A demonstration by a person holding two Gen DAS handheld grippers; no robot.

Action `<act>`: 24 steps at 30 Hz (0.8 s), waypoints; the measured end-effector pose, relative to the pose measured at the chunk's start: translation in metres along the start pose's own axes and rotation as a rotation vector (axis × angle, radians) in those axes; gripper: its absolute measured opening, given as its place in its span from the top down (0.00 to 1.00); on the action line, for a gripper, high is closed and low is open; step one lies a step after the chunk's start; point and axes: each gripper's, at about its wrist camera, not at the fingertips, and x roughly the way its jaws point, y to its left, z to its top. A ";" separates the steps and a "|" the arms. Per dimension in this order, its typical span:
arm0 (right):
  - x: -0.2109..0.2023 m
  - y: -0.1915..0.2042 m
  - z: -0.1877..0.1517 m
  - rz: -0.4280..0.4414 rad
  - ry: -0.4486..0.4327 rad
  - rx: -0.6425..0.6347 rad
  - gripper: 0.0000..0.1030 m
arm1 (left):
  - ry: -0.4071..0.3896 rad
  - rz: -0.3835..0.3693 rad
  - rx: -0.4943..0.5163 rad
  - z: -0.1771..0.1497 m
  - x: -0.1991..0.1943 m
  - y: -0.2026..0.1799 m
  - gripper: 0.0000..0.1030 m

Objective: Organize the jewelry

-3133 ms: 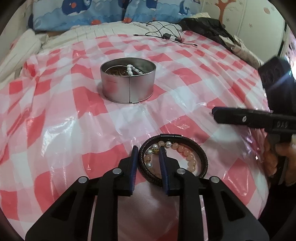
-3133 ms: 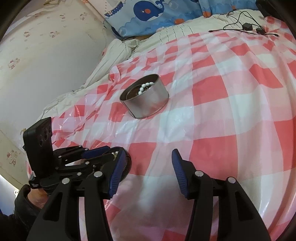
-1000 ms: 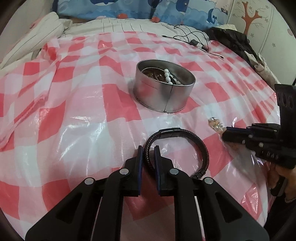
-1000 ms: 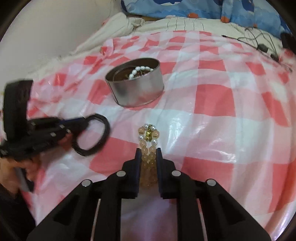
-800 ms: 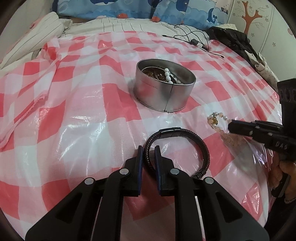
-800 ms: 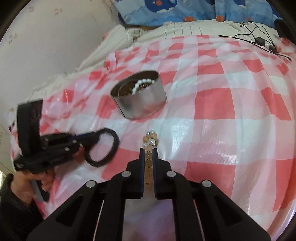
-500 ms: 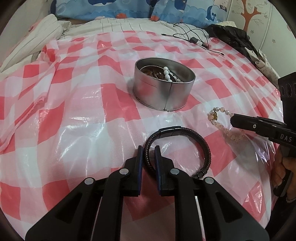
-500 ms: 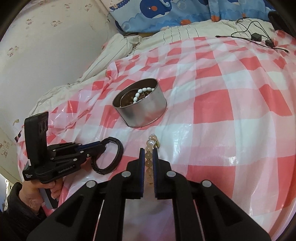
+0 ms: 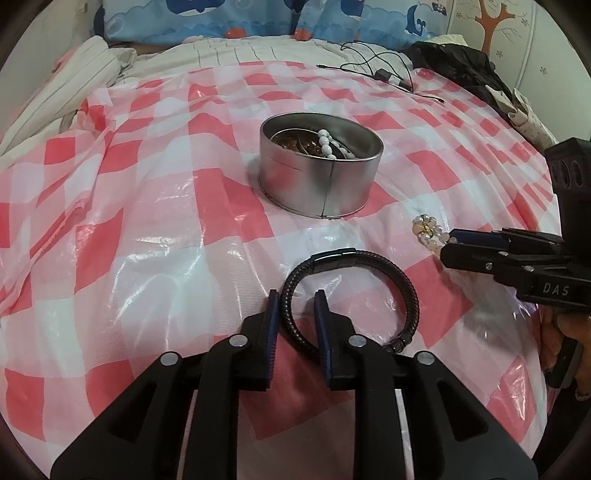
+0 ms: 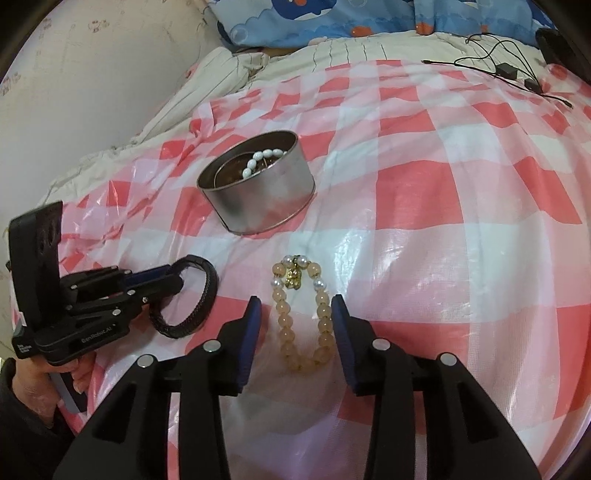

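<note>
A black braided bracelet [image 9: 412, 295] lies on the red-and-white checked plastic sheet [image 9: 155, 229]. Its band passes between the fingers of my left gripper [image 9: 296, 299]. Those jaws are opening and the pads no longer press the band. A peach bead bracelet [image 10: 293, 278] with pearls and a gold charm lies flat between the fingers of my right gripper [image 10: 296, 301]. These jaws are opening too, with clear gaps on both sides. The round metal tin [image 9: 320, 184] stands behind, with a white bead string and other jewelry inside. In the right wrist view the tin [image 10: 258, 199] is upper left.
A black cable [image 9: 380, 70] and a dark garment [image 9: 454, 70] lie at the far right of the bed. Blue whale-print pillows [image 9: 258, 18] and striped bedding [image 10: 236, 77] line the far edge. A hand [image 10: 48, 373] holds the left gripper [image 10: 177, 277].
Both grippers went from shut to open. The bead bracelet, pinched into a narrow strand by the right gripper, now lies spread on the sheet. The black bracelet is released in place.
</note>
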 end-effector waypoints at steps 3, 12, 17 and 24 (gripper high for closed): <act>0.003 0.005 -0.001 -0.012 0.013 -0.033 0.66 | 0.001 0.008 0.018 0.000 0.001 -0.004 0.78; -0.006 -0.015 0.001 0.209 -0.033 0.126 0.92 | -0.015 -0.004 0.037 0.000 -0.004 -0.008 0.92; -0.020 -0.012 0.007 0.310 -0.107 0.139 0.92 | -0.040 -0.006 0.034 0.002 -0.009 -0.008 0.92; -0.034 -0.013 0.012 0.338 -0.171 0.148 0.92 | -0.083 0.000 0.039 0.005 -0.019 -0.009 0.93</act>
